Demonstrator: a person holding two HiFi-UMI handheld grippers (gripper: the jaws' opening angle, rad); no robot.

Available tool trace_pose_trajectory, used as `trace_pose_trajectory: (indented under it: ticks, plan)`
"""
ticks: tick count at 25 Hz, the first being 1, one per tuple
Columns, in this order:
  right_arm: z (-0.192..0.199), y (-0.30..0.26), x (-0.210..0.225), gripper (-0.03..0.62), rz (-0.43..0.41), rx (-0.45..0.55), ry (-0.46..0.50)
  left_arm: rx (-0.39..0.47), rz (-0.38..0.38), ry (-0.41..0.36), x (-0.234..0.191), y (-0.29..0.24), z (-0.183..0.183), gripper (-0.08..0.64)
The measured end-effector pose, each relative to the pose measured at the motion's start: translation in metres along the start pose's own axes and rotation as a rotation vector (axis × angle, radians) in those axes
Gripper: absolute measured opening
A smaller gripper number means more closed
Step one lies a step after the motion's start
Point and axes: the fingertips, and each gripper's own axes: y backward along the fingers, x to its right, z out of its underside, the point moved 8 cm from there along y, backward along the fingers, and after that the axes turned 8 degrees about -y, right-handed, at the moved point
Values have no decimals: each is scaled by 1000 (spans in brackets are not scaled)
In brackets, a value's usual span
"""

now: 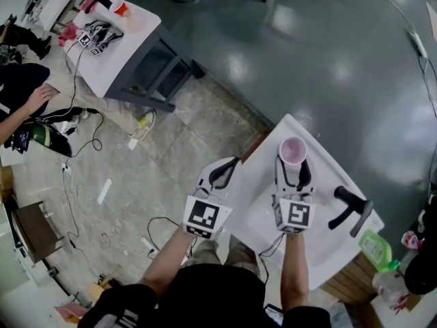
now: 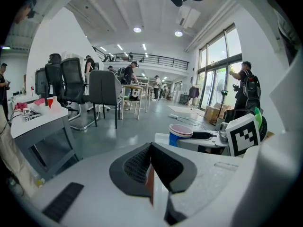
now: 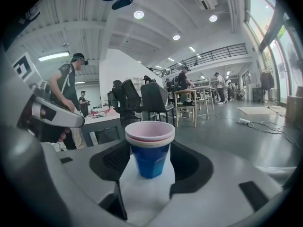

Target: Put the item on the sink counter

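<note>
A blue cup (image 3: 149,156) with a pink and white rim stands upright on the white sink counter (image 1: 326,183). My right gripper (image 1: 292,171) holds it at the jaw tips, and the dark pads (image 3: 188,167) lie against its sides. From above, the cup (image 1: 292,150) shows as a pink circle near the counter's far corner. My left gripper (image 1: 220,175) hangs beside the counter's left edge, over the floor. Its jaws are closed together with nothing between them. The left gripper view also catches the cup (image 2: 180,134) off to the right.
A black faucet (image 1: 350,208) rises from the counter right of the cup. A green bottle (image 1: 375,247) sits past the counter's right end. A white table (image 1: 117,43) with small items stands far left, cables trail across the floor, and a person's hand (image 1: 37,100) rests at the left edge.
</note>
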Motion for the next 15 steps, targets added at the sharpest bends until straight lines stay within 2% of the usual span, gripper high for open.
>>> trace_pose_trajectory:
  ticks: [11,15]
  plan:
    - [3,-1,-1,281,-10,-11,-32,-11,-7,3,0,3,1,3]
    - [5,0,-1,302,-13,-19,-36,14,-13,-21,0,4,-2,3]
